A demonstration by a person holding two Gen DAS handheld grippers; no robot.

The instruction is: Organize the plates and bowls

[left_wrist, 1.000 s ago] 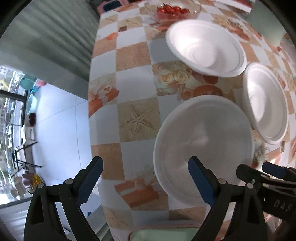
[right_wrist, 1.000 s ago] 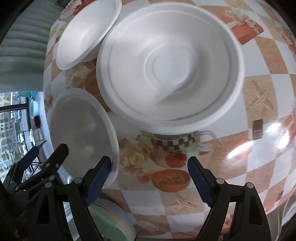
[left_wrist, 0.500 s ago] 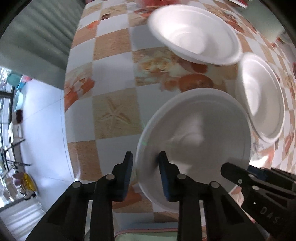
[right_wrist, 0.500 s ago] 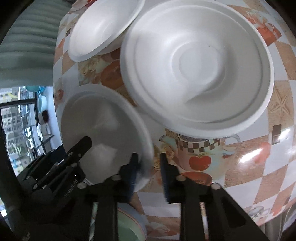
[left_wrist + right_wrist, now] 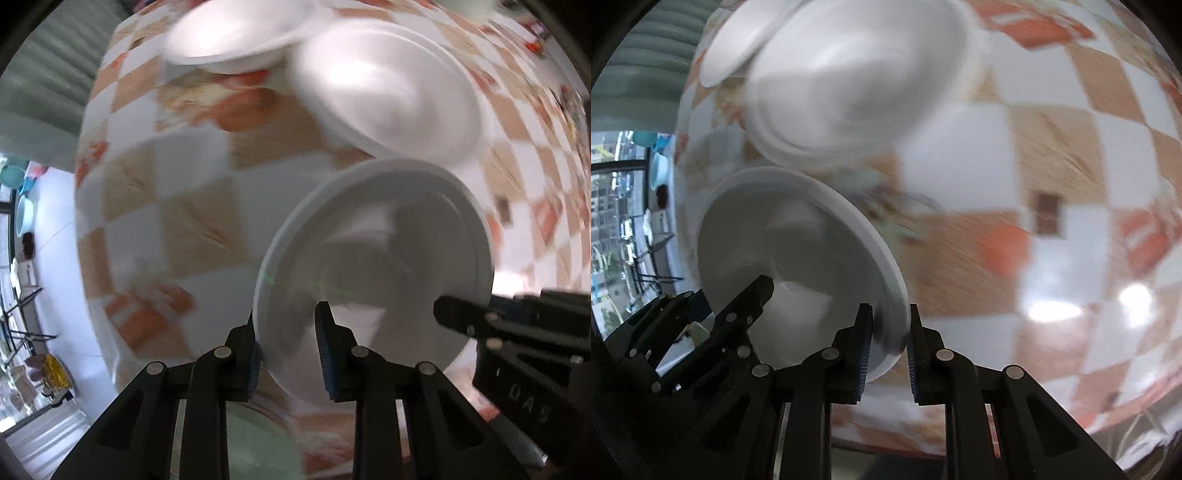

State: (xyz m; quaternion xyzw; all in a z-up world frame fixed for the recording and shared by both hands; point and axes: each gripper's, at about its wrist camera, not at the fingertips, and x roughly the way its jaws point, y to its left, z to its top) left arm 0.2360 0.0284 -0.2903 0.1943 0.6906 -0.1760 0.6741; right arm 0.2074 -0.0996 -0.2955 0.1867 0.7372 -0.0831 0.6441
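Note:
A white foam bowl (image 5: 373,258) is held off the table by both grippers. My left gripper (image 5: 288,347) is shut on its near-left rim. My right gripper (image 5: 886,343) is shut on the opposite rim, and the same bowl shows in the right wrist view (image 5: 798,258). A larger white foam bowl (image 5: 391,92) sits on the table just beyond it, also in the right wrist view (image 5: 849,81). A third white bowl (image 5: 229,37) lies behind that one, and it shows in the right wrist view too (image 5: 735,48). Both views are motion-blurred.
The table wears a checked orange, tan and white cloth (image 5: 184,184). Its left edge drops to a pale floor (image 5: 48,258). A pale green object (image 5: 258,443) lies at the near edge under my left gripper.
Both grippers went from open to shut on the nearest bowl's rim, then lifted it off the cloth. The views swung toward the larger bowl.

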